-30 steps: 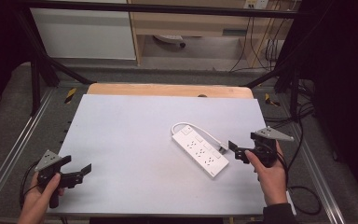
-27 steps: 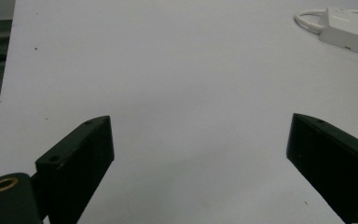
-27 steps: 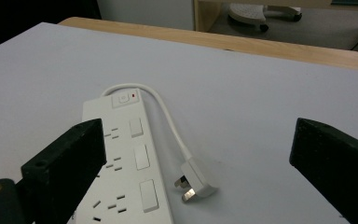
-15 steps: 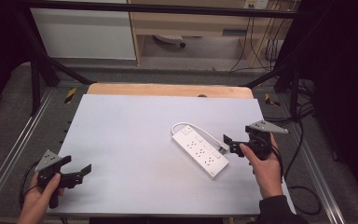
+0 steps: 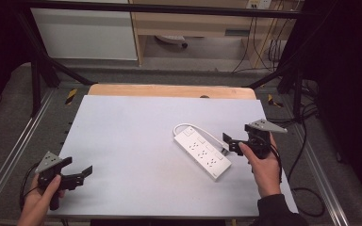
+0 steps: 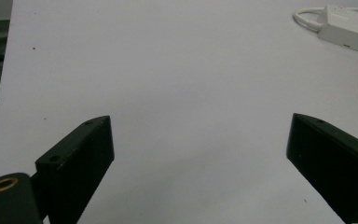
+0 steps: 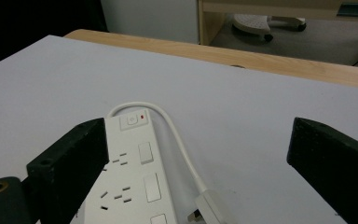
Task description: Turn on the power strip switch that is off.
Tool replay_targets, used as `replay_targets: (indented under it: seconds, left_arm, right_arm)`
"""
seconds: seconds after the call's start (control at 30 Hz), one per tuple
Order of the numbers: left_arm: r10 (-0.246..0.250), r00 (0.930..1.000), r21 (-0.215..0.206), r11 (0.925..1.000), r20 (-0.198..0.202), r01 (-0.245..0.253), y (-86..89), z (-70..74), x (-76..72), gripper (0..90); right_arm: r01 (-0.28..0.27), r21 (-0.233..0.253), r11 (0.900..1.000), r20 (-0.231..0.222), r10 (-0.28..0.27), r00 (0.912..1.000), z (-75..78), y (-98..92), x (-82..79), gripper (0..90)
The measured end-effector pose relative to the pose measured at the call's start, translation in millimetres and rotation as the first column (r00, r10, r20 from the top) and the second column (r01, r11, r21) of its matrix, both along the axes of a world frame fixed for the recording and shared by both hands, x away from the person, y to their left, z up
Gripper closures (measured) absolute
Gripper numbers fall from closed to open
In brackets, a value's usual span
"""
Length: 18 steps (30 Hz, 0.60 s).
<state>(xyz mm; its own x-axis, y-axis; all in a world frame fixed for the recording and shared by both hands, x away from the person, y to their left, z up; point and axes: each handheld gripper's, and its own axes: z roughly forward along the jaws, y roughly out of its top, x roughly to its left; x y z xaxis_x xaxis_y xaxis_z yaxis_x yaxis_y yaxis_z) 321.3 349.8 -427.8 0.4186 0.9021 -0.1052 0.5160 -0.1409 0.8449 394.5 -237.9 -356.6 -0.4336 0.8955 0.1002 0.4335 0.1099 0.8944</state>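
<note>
A white power strip (image 5: pixel 201 151) lies slantwise on the right half of the pale table (image 5: pixel 132 136), its short white cable (image 5: pixel 188 126) looped round its far end. My right gripper (image 5: pixel 230 143) hovers just right of the strip, open, jaws pointing left at it. In the right gripper view the power strip (image 7: pixel 137 179) sits between and below the spread jaws of the right gripper (image 7: pixel 198 140), with its plug (image 7: pixel 209 207) beside it. My left gripper (image 5: pixel 79 167) is open at the near left corner, empty. The left gripper view has the left gripper (image 6: pixel 200 135) over bare table and the strip (image 6: pixel 349 30) far off.
A wooden strip (image 5: pixel 169 90) borders the table's far edge. Behind it are a white cabinet (image 5: pixel 85 33) and a wooden shelf unit (image 5: pixel 202 23). Black cables (image 5: pixel 306 155) trail over the floor to the right. Metal frame rails (image 5: pixel 9 155) run along both sides.
My right gripper has moved away from the near edge and a little left, closer to the power strip's side. The left gripper has stayed where it was.
</note>
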Motion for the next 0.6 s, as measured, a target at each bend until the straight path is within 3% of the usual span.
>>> replay_targets:
  seconds: [0.43, 0.6]
  left_arm:
    - [-0.001, 1.0, -0.003, 1.0, -0.001, 0.001, -0.2, 0.1, -0.1, 7.4]
    - [0.002, 1.0, -0.004, 1.0, -0.001, -0.002, -0.2, 0.1, -0.1, 7.4]
  right_arm:
    - [0.007, -0.002, 1.0, 0.001, -0.007, 1.0, -0.2, 5.2, 5.7, 3.5]
    - [0.013, 0.01, 1.0, 0.027, -0.013, 0.9995, -2.1, 8.3, 8.5, 3.4]
